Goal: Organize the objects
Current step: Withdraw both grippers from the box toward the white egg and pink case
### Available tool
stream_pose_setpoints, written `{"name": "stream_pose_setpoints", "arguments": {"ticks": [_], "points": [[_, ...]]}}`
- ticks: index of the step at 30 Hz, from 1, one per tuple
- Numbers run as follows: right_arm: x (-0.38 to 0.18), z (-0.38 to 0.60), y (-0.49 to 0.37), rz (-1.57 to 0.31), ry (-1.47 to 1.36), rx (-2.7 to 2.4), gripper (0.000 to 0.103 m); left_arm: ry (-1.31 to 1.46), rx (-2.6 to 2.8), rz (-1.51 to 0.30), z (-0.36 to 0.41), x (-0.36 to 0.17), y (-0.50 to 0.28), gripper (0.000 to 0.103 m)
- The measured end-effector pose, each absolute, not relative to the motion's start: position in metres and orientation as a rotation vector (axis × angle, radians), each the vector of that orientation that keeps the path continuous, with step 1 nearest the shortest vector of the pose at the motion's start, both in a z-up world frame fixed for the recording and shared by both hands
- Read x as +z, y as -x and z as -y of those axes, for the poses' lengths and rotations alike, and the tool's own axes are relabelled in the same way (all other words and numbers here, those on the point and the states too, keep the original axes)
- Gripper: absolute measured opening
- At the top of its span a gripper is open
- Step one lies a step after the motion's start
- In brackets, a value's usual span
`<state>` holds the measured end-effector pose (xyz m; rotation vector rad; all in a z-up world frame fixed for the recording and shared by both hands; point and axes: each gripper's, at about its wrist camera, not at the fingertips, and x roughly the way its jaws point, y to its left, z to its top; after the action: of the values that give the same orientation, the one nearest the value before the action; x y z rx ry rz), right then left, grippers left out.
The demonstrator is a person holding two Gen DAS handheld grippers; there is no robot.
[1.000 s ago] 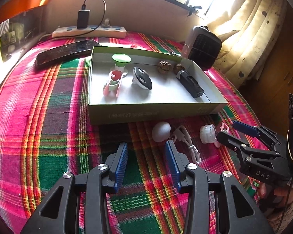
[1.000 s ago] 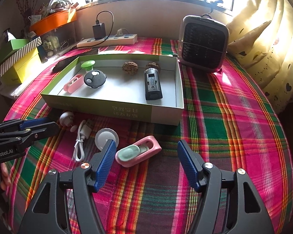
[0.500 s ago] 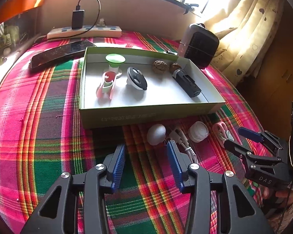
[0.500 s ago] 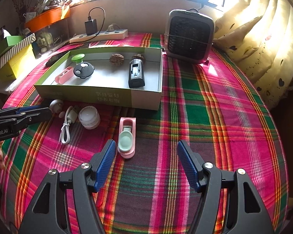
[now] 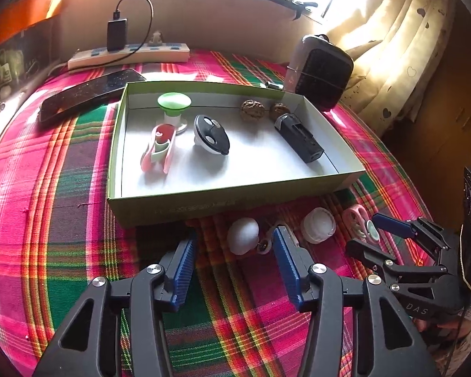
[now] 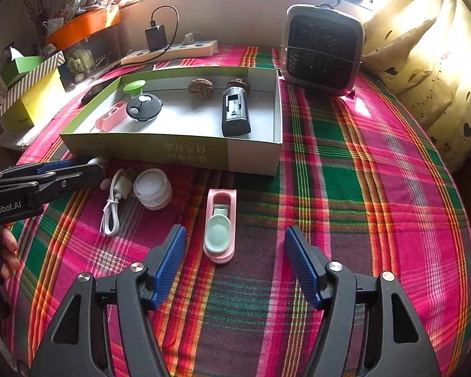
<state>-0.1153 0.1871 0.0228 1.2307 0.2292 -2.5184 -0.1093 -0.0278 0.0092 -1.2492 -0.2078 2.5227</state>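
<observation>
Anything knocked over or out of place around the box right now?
Nothing spilled or damaged. Four items lie outside the box on the cloth: white egg-shaped piece, cable, round white jar, pink holder.

The worktop (image 6: 376, 188) is covered with a plaid cloth in pink, green and dark stripes. A shallow green box (image 6: 172, 150) rests on it near the middle. In front of the box, directly on the cloth, lie a white egg-shaped item (image 5: 243, 240), a coiled white cable (image 6: 113, 207), a round white jar (image 6: 152, 188) and a pink case (image 6: 220, 226) with a pale green insert, well apart from the box wall. Behind the box stand a small fan (image 6: 322, 50) at the right and a white power strip (image 6: 169, 51) with a black charger (image 6: 155, 37) plugged in. A dark phone (image 5: 88, 97) lies beside the box's far left corner.
</observation>
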Motion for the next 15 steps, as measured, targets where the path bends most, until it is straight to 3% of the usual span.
{"name": "stream_pose_setpoints", "arguments": {"ticks": [15], "points": [[0.023,-0.1871,0.1259,-0.238,-1.232,-2.526,0.066,1.258,2.575,0.128,0.0187,0.0094,0.1136,0.045]]}}
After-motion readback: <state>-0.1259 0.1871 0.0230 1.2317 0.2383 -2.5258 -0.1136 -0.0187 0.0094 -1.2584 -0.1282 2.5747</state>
